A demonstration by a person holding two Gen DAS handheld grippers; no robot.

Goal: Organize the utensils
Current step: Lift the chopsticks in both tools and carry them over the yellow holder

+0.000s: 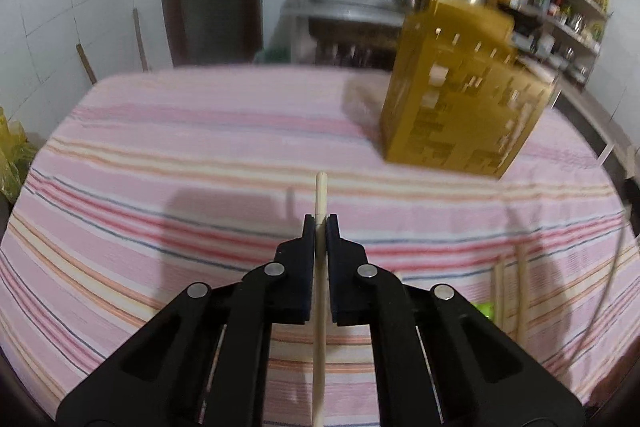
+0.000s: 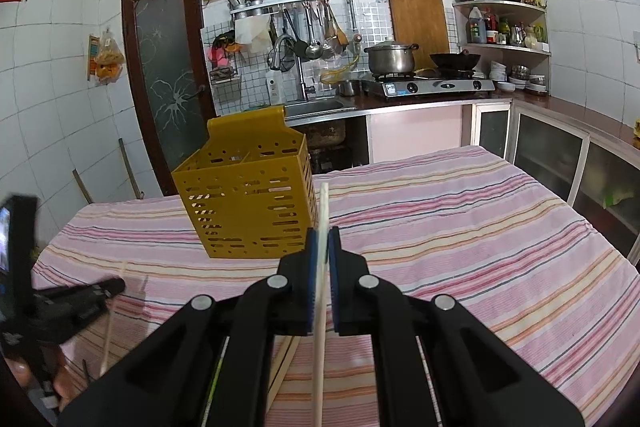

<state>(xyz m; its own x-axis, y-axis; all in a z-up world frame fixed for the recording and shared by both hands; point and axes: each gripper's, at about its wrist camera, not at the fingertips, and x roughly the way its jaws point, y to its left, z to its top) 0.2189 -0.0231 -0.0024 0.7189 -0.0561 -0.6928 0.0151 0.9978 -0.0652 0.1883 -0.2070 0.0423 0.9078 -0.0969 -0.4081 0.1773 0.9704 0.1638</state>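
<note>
A yellow perforated utensil holder (image 1: 460, 99) stands on the striped tablecloth, far right of my left gripper; in the right wrist view the holder (image 2: 248, 203) is just ahead and left of my right gripper. My left gripper (image 1: 320, 223) is shut on a wooden chopstick (image 1: 321, 195) that pokes forward past the fingertips. My right gripper (image 2: 323, 237) is shut on a pale chopstick (image 2: 323, 207), its tip near the holder's right side. The left gripper (image 2: 112, 285) also shows at the left of the right wrist view. More chopsticks (image 1: 516, 291) lie on the cloth to the right.
The table (image 2: 480, 227) carries a pink striped cloth. Behind it are a sink, a stove with a pot (image 2: 390, 57) and wok, shelves, and a dark door (image 2: 168, 67). A green object (image 1: 486, 309) lies by the loose chopsticks.
</note>
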